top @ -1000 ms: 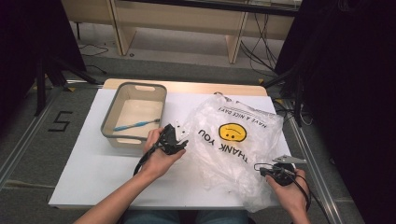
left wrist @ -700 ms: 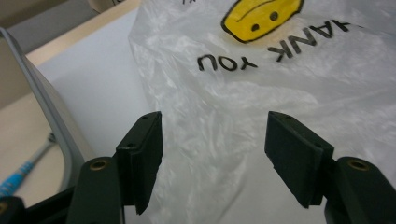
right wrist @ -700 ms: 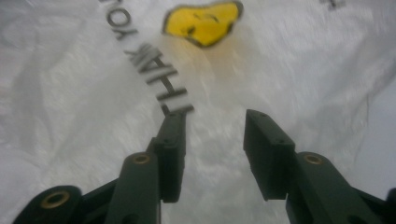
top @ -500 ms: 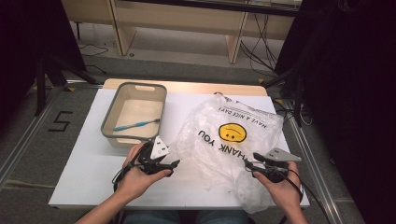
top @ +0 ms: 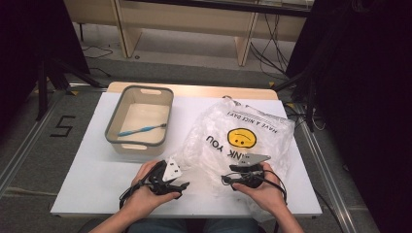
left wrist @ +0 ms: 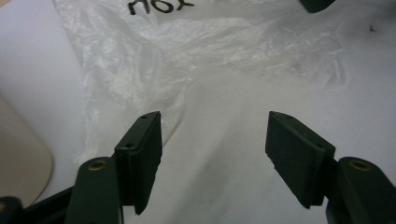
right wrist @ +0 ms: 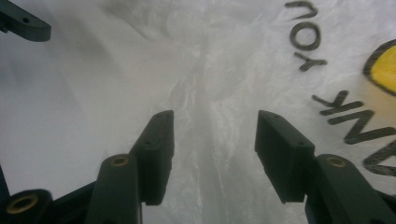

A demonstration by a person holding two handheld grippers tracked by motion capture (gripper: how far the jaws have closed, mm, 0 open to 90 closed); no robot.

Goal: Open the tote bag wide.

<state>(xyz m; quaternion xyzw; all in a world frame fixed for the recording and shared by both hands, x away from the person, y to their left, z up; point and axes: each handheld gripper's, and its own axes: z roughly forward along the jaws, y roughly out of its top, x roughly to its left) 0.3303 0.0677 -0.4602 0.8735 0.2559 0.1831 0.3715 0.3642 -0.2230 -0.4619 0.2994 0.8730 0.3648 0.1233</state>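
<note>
Plastic bag [top: 243,141], clear and crinkled, printed with a yellow smiley and "THANK YOU", spread flat across the right half of the white table [top: 92,170], print upside down from the near edge. Left hand [top: 145,191] in from the bottom edge, palm turned inward, left gripper [top: 182,185] pointed to the right toward the bag's near left corner, grey plate on top tilted. Right hand [top: 260,187] in from the bottom right, resting over the bag's near part, right gripper [top: 226,180] aimed left toward the other, grey plate level on top, cable looped around the wrist. Grey tub [top: 112,138] at the far left of the table, just beside the bag's left edge, blue toothbrush [top: 142,129] lying aslant inside it. Nothing between the two grippers but bag film and bare table. Left gripper jaws spread wide, recently opened further, wrinkled film beneath them in the left gripper view, nothing pinched. Right gripper jaws also parted, just opening, bag film and lettering below and beyond them in the right gripper view, pads [right wrist: 159,154] clear of the plastic.
</note>
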